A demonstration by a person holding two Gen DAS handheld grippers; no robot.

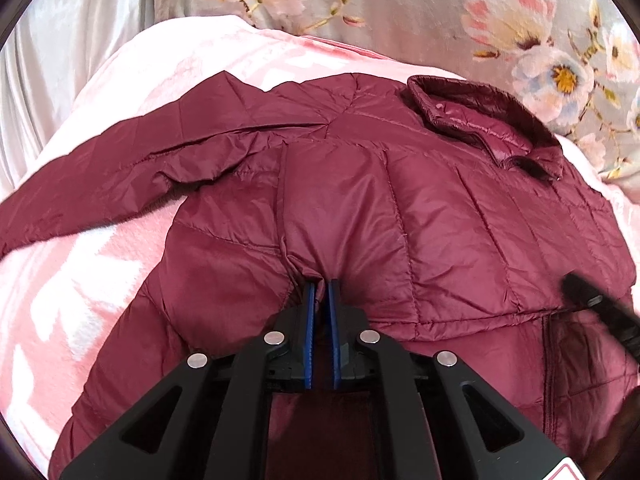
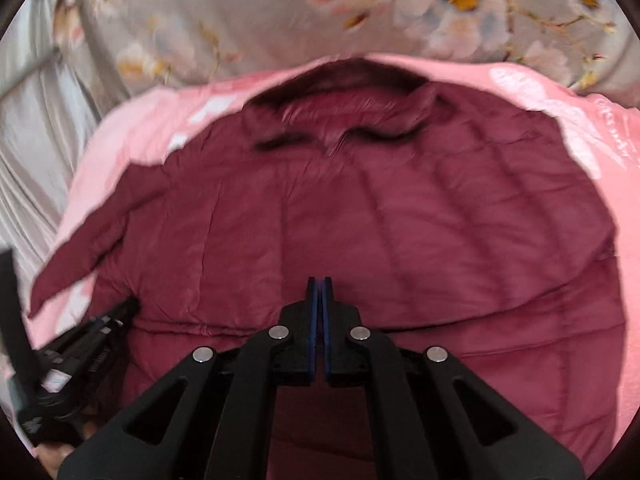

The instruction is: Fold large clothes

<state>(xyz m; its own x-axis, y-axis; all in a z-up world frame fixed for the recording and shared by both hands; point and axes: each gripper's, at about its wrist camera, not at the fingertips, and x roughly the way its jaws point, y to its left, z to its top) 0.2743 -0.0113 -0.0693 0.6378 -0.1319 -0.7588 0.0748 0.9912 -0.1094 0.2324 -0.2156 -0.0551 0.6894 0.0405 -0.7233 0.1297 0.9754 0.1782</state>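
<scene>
A maroon quilted puffer jacket [image 1: 400, 208] lies spread on a pink blanket, collar [image 1: 480, 120] to the far right, one sleeve [image 1: 100, 184] stretched out to the left. My left gripper [image 1: 322, 282] is shut on a pinch of jacket fabric near its middle seam. The right gripper's black tip [image 1: 580, 284] shows at the right edge, over the jacket. In the blurred right wrist view the jacket [image 2: 400, 220] fills the frame, collar [image 2: 340, 96] at the top. My right gripper [image 2: 319, 280] is shut, just above the jacket; nothing shows between its pads. The left gripper [image 2: 128, 306] shows at lower left.
The pink blanket [image 1: 80, 280] with white patterns covers the bed under the jacket. A grey floral quilt [image 1: 440, 8] lies bunched behind it. Pale grey sheet folds [image 1: 60, 60] run along the left.
</scene>
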